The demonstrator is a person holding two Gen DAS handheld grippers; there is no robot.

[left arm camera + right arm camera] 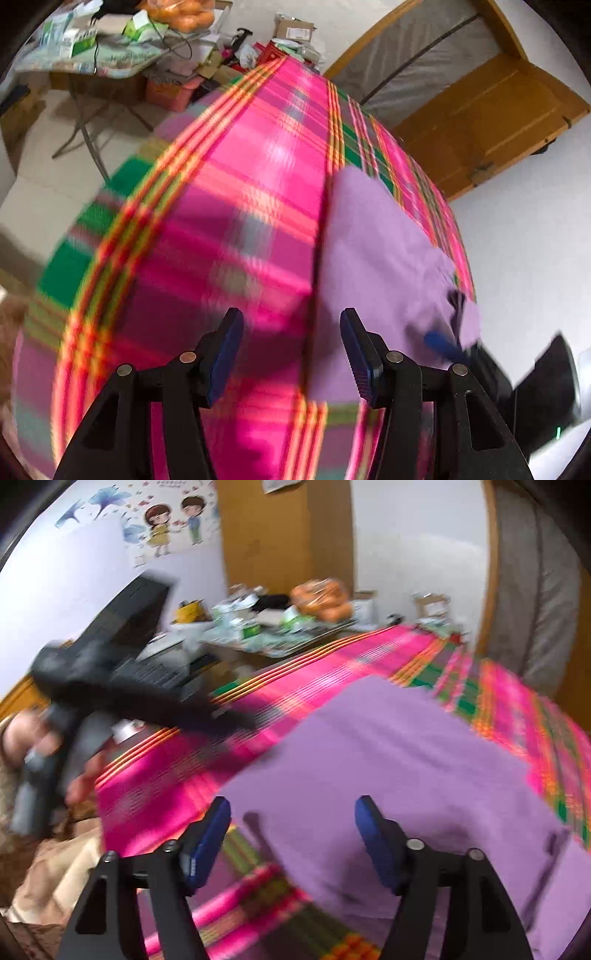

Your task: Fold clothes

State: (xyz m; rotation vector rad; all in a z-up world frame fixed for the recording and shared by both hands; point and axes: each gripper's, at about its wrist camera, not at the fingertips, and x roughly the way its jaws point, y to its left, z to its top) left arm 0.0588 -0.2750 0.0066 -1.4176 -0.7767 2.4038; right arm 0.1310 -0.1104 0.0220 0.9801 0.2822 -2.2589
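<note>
I saw the plaid sheet [258, 192] covering the bed, pink with green and orange stripes. The purple garment [388, 746] lay flat on it, toward its right side. My right gripper [293, 834] hung over the garment's near edge, jaws apart, nothing between them. My left gripper [291, 354] hovered over the sheet just beside the garment, jaws wide, empty.

Your left gripper [236, 716] smears into a dark streak in the right wrist view, the hand [55, 746] on it cut by the edge, while the plaid bedcover [229, 206] blurs and hides under the purple garment [388, 746], whose folds stay unreadable.
</note>
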